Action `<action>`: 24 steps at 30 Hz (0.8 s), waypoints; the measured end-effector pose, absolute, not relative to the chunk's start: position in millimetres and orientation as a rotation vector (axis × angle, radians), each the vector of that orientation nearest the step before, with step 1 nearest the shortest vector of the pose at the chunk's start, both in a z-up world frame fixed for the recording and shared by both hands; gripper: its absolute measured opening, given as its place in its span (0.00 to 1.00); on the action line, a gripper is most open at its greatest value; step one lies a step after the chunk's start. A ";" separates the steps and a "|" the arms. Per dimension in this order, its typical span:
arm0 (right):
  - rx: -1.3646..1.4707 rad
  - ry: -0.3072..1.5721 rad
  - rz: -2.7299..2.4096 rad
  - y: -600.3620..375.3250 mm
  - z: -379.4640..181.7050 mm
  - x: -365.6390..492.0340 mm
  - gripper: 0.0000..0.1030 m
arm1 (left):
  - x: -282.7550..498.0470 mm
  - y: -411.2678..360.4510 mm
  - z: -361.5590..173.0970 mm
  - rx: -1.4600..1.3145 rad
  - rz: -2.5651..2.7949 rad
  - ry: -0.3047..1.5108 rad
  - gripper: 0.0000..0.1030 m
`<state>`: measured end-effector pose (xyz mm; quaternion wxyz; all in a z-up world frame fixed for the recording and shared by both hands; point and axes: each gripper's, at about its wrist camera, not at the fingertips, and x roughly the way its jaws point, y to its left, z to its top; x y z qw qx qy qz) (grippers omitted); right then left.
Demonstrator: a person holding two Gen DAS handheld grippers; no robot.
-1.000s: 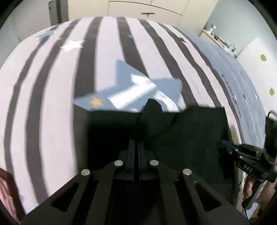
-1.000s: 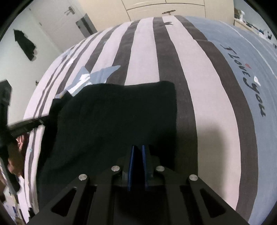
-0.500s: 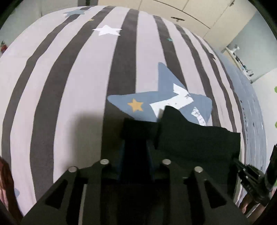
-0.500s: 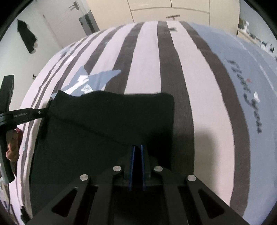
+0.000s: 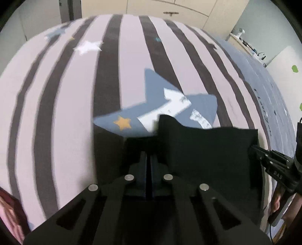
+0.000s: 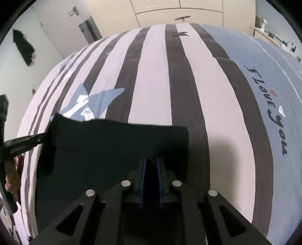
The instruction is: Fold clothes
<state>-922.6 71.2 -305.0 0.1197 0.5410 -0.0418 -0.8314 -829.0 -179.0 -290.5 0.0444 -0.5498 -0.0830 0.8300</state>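
Black cloth fills the nearest part of both views: a black garment lies spread flat on the bed, folded into a rough rectangle, its far edge straight and its right edge square.

The right gripper hangs steeply over the near right part of that garment, a little inside its right edge. Its blue pads stand a narrow slit apart, and only darkness shows between them, so I cannot tell whether any cloth is pinched there. From the other camera its tip meets the garment's right edge.

The left gripper is at the opposite, left edge. Its fingers are pressed together with only a thin line between them, nipping the cloth there. The fabric bunches around the tip, one corner pokes up just beyond it, and a loose fold sags below it. A hand shows behind this gripper, at the picture's left edge.

Past the garment's far left corner, half tucked under it, is a large blue star print with a white arrow and a small yellow star. It belongs to the striped bed cover, dark grey and pale bands running away from the grippers. Off to the right the cover turns plain blue, with the lettering "I Love you".

Furthest off are cream wardrobe doors, a white door and a dark item hanging on the wall.
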 end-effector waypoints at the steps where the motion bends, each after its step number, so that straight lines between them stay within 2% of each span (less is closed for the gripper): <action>1: 1.587 -0.114 -2.426 70.5 -305.8 -925.1 0.10 | -827.0 -184.7 -286.7 -1.672 2.543 -0.270 0.02; 5: 1.597 -0.094 -2.409 68.2 -310.6 -931.5 0.10 | -817.2 -197.6 -282.9 -1.661 2.530 -0.311 0.02; 9: 1.601 -0.071 -2.408 65.9 -312.6 -935.0 0.10 | -811.1 -198.3 -283.3 -1.687 2.615 -0.330 0.10; 12: 1.591 -0.047 -2.421 64.0 -307.8 -934.2 0.11 | -808.0 -180.7 -285.9 -1.703 2.617 -0.423 0.16; 16: 1.516 0.010 -2.432 60.4 -296.1 -911.9 0.18 | -768.8 -167.6 -275.2 -1.645 2.530 -0.398 0.16; 20: 1.460 0.020 -2.388 66.0 -287.8 -876.1 0.18 | -712.6 -136.1 -269.1 -1.624 2.391 -0.372 0.17; 24: 1.471 -0.057 -2.341 69.0 -290.1 -812.4 0.18 | -649.5 -125.0 -273.3 -1.663 2.287 -0.340 0.17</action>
